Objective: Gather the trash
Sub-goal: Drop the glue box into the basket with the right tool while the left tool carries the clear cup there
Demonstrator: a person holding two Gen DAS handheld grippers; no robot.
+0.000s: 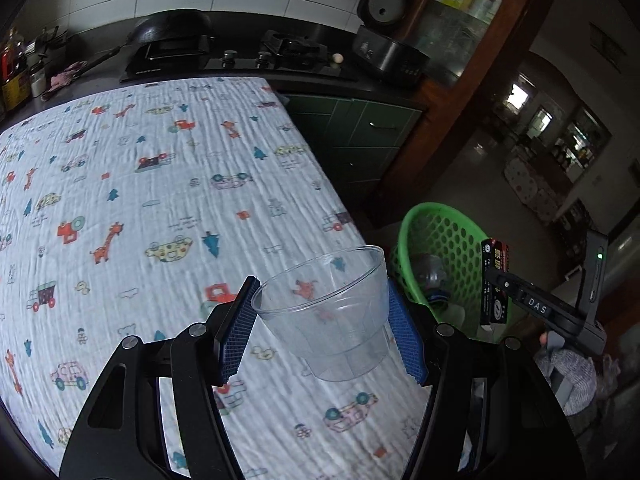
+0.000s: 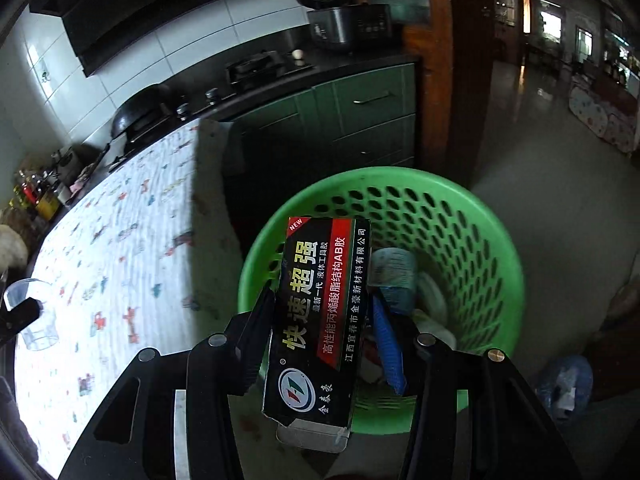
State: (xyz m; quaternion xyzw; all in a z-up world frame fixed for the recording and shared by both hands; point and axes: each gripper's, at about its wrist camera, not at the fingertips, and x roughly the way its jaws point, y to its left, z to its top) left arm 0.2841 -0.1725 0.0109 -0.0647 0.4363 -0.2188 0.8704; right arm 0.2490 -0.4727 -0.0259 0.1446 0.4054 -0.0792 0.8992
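My left gripper (image 1: 322, 304) is shut on a clear plastic cup (image 1: 328, 316) and holds it above the table's right edge. My right gripper (image 2: 320, 312) is shut on a black glue box (image 2: 316, 316) with red and yellow print, held over the rim of the green perforated basket (image 2: 472, 240). The basket stands on the floor beside the table and holds bottles and other trash. In the left wrist view the basket (image 1: 440, 236) is to the right, with the right gripper and box (image 1: 494, 280) above it. The cup also shows in the right wrist view (image 2: 36, 320).
The table carries a white cloth (image 1: 140, 200) printed with cars and giraffes. Behind it runs a dark counter with a stove (image 1: 240, 56), a wok (image 1: 168, 28) and a rice cooker (image 1: 384, 40). Green cabinets (image 2: 360, 120) and a wooden post (image 2: 452, 80) stand near the basket.
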